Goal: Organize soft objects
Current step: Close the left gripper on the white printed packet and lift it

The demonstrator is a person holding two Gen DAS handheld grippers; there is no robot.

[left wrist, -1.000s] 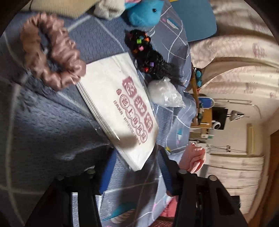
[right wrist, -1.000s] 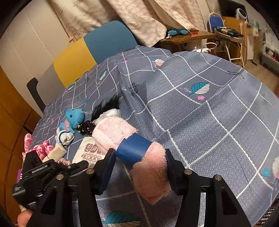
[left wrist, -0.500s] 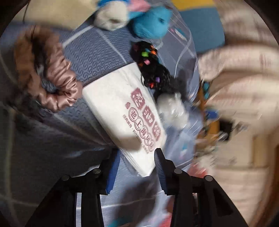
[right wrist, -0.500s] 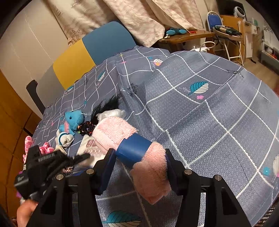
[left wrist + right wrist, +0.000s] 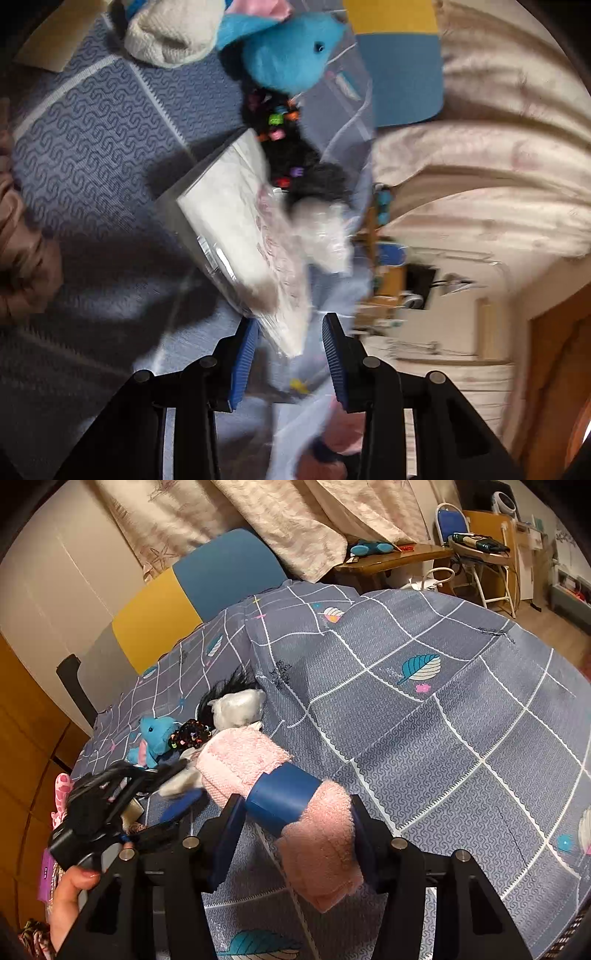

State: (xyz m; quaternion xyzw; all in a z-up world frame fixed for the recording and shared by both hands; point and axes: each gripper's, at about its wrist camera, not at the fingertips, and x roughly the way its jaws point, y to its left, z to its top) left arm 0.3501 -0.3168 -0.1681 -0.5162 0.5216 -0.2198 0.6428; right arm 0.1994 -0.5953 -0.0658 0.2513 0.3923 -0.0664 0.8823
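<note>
My right gripper (image 5: pixel 295 812) is shut on a rolled pink towel (image 5: pixel 240 760) with a blue band, held above the grey checked bedspread (image 5: pixel 424 738). My left gripper (image 5: pixel 288 350) has the near corner of a white packet in clear wrap (image 5: pixel 236 221) between its blue pads. Its jaws are closing and a gap still shows on each side. From the right wrist view the left gripper (image 5: pixel 177 786) is blurred at the packet. Beyond the packet lie a black beaded hair tie (image 5: pixel 284 140), a crumpled clear bag (image 5: pixel 325 236) and a blue plush toy (image 5: pixel 291 55).
A white sock (image 5: pixel 173 33) lies at the far left and a brown-pink scrunchie (image 5: pixel 18 258) at the left edge. A hand (image 5: pixel 70 893) holds the left gripper. A blue and yellow headboard (image 5: pixel 221 576), a wooden table (image 5: pixel 388 557) and a chair (image 5: pixel 472 554) stand behind.
The left gripper has moved forward onto the packet's corner and its jaws have narrowed around it. Its view has swung toward the blue plush. The right gripper and towel have stayed put.
</note>
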